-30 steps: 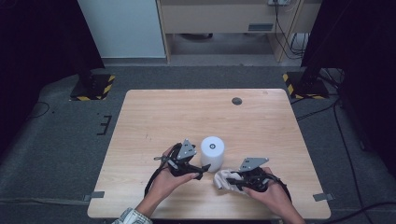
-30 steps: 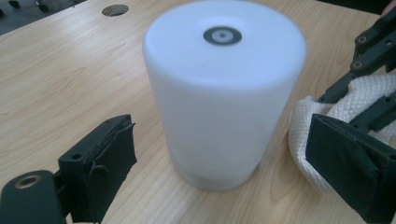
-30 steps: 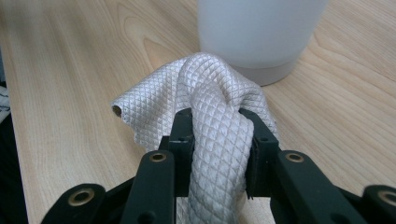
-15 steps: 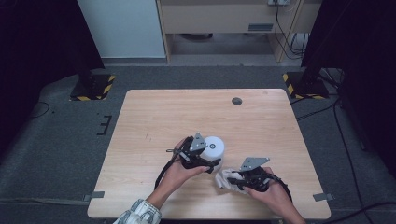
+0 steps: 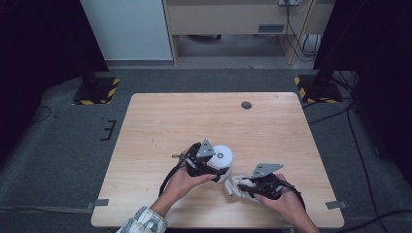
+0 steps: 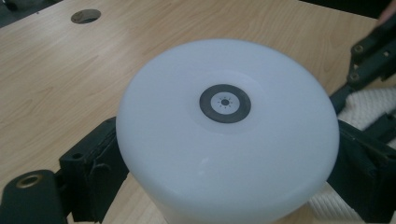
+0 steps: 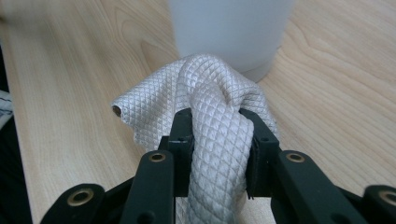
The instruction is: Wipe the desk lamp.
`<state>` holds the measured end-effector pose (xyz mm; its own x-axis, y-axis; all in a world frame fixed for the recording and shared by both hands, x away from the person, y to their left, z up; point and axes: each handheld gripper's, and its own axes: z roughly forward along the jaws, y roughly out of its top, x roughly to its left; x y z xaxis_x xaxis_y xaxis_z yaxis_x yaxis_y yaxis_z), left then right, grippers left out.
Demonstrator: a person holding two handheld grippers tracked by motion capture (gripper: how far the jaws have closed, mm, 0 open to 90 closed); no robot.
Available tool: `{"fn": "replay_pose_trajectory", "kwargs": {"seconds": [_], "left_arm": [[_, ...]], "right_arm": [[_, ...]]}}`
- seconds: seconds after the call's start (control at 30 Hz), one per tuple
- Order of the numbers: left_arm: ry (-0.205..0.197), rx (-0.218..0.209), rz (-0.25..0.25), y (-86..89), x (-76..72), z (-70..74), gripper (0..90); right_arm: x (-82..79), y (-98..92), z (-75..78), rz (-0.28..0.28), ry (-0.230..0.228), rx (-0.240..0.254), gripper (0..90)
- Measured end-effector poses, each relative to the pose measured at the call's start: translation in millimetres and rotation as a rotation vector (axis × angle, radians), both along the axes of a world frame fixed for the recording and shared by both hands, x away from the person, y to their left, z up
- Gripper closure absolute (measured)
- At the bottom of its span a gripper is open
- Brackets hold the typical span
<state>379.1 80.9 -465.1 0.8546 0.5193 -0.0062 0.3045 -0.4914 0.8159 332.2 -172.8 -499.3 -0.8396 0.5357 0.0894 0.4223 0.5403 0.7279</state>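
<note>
A white cylinder point(image 5: 222, 158) with a small dark ring on its top point(image 6: 224, 103) stands on the wooden table point(image 5: 194, 121) near the front. My left gripper point(image 5: 219, 166) reaches in from the left. Its jaws have just been closing and stand against both sides of the cylinder point(image 6: 224, 140). Just right of the cylinder lies a bunched white quilted cloth point(image 5: 235, 184). My right gripper point(image 5: 245, 187) is shut on a fold of that cloth point(image 7: 205, 93), which rests on the table against the cylinder's base point(image 7: 229, 28).
A small round dark hole point(image 5: 246, 105) sits in the table near its far edge. Bare wood stretches behind and to the left of the cylinder. Grey floor, cables and dark stands surround the table.
My left gripper moved right and slightly away from the person, from beside the cylinder to around it. The right gripper and cloth stayed put.
</note>
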Motion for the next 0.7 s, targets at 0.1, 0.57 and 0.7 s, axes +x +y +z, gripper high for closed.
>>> {"fn": "replay_pose_trajectory", "kwargs": {"seconds": [0.1, 0.57, 0.7], "left_arm": [[0.003, 0.004, -0.026, 8.3, -11.1, 0.9, 8.0], [0.000, 0.001, -0.117, 25.6, -29.1, 0.7, 8.0], [-0.004, -0.004, -0.124, 26.2, -28.3, -0.1, 8.0]], "right_arm": [[-0.8, -3.4, 3.9, -0.005, -0.008, 0.014, 69.3], [6.1, -10.3, 40.9, -0.046, -0.108, 0.098, 70.0], [13.5, -4.0, 55.7, -0.033, -0.133, 0.114, 70.7]]}}
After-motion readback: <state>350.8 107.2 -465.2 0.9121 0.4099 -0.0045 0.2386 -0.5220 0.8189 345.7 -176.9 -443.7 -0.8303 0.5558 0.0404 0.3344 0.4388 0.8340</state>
